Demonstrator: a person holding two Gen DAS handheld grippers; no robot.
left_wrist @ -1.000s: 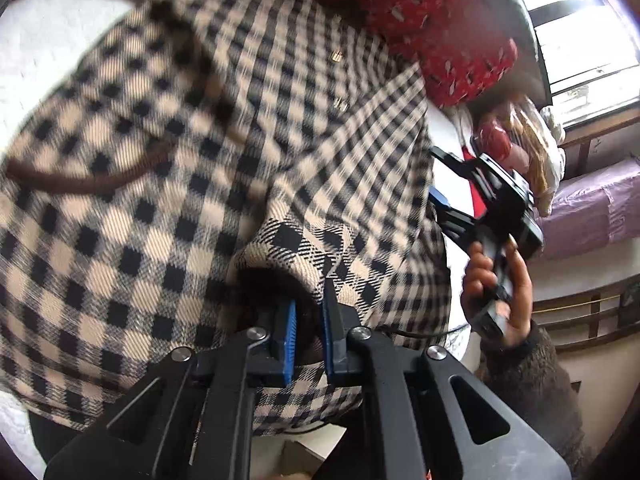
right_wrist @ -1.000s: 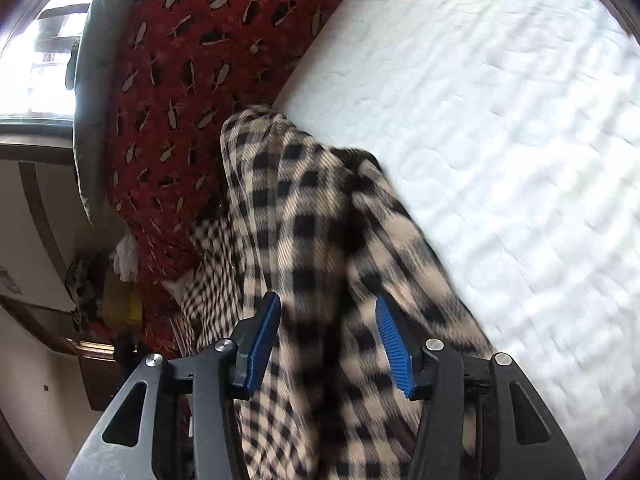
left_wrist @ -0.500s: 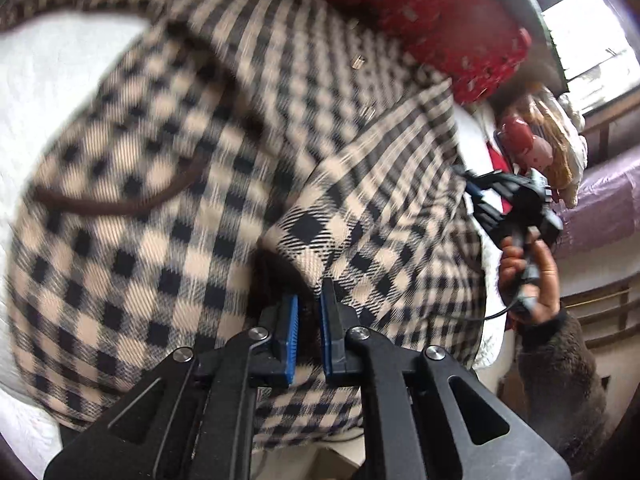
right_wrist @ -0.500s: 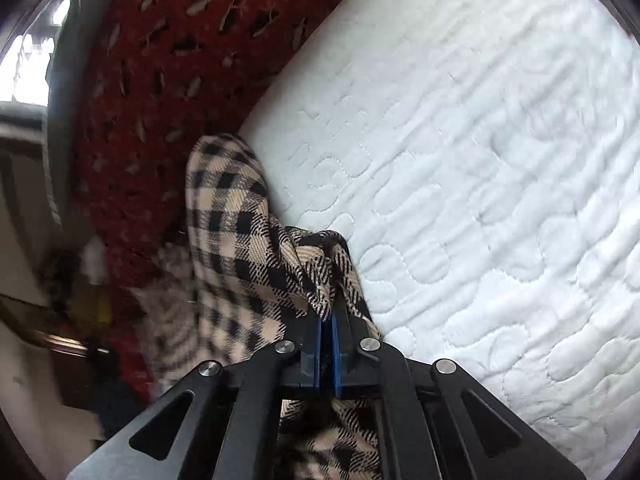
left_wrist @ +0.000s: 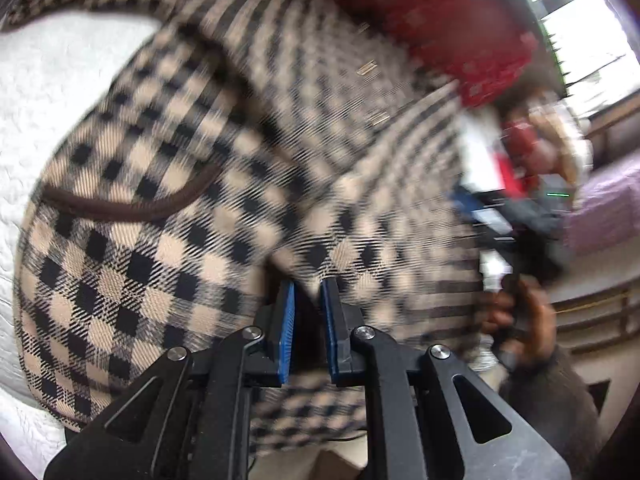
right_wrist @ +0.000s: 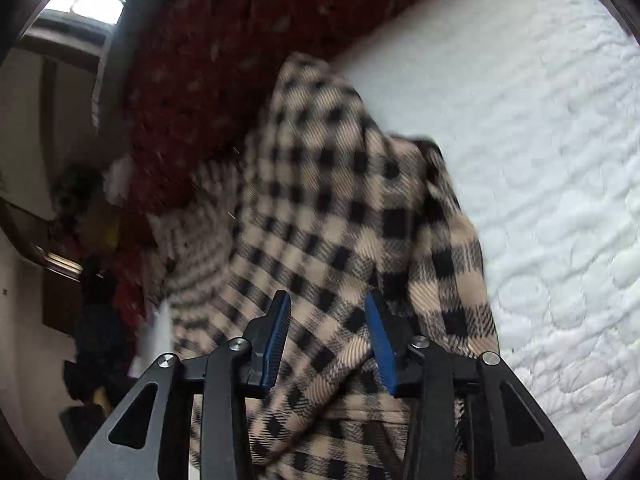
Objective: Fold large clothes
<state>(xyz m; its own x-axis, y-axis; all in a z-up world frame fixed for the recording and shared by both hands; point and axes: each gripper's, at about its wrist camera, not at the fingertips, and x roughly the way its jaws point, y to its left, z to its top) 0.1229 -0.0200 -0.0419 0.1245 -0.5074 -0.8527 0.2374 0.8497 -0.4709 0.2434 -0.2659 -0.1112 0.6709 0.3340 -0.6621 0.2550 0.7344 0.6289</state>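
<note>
A large beige-and-black checked garment (left_wrist: 168, 216) with a dark brown trim lies bunched on a white quilted bed (left_wrist: 48, 92). My left gripper (left_wrist: 307, 292) is shut on a fold of the checked cloth near its lower edge. In the right wrist view the same garment (right_wrist: 344, 220) hangs in a heap just ahead of my right gripper (right_wrist: 326, 306), whose jaws stand open with cloth between and below them, not pinched. The right gripper also shows, blurred, in the left wrist view (left_wrist: 516, 216), held by a hand.
A red patterned blanket (right_wrist: 208, 80) lies along the far side of the bed (right_wrist: 540, 160). A window (left_wrist: 580, 20) and cluttered shelves with bags (left_wrist: 536, 148) stand beyond the bed edge. A purple-covered surface (left_wrist: 608, 204) is at the right.
My right gripper, shut on the cloth half a second ago, has opened and released it. My left gripper keeps its hold and has pulled the garment; the view is blurred by motion.
</note>
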